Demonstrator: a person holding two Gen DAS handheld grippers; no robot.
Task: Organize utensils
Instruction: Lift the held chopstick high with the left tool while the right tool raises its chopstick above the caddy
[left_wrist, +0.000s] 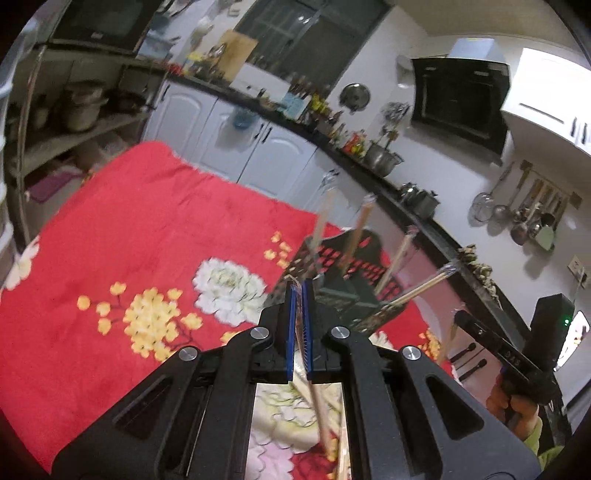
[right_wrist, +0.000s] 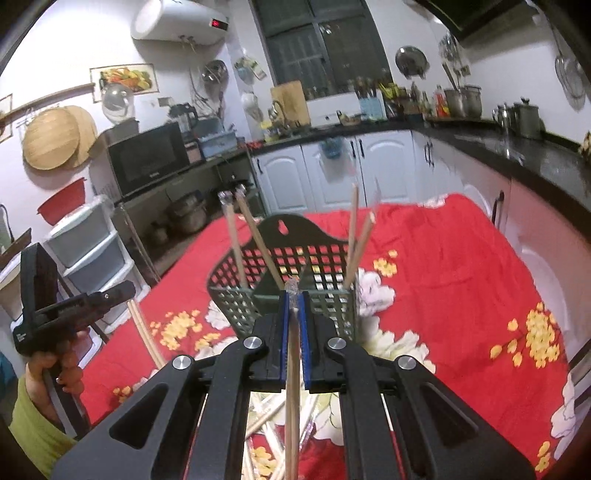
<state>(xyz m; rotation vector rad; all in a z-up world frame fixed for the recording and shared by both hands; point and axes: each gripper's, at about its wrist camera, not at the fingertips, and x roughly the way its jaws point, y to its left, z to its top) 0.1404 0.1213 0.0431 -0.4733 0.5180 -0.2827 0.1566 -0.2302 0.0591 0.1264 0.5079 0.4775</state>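
A dark perforated utensil basket (right_wrist: 280, 258) stands on the red floral cloth and holds several wrapped chopstick pairs upright. It also shows in the left wrist view (left_wrist: 343, 273). My left gripper (left_wrist: 301, 291) is shut on a wrapped chopstick pair (left_wrist: 321, 417) that hangs down below the jaws. My right gripper (right_wrist: 292, 297) is shut on another chopstick pair (right_wrist: 292, 406), just in front of the basket's near rim. More chopsticks (right_wrist: 266, 417) lie loose on the cloth below my right gripper. The other gripper shows in each view, right (left_wrist: 517, 362) and left (right_wrist: 70, 314).
The red floral cloth (left_wrist: 129, 229) covers the table. White kitchen cabinets (right_wrist: 332, 173) and a dark counter with pots (right_wrist: 517, 140) run behind and to the right. A microwave (right_wrist: 147, 158) and plastic drawers (right_wrist: 92, 247) stand at the left.
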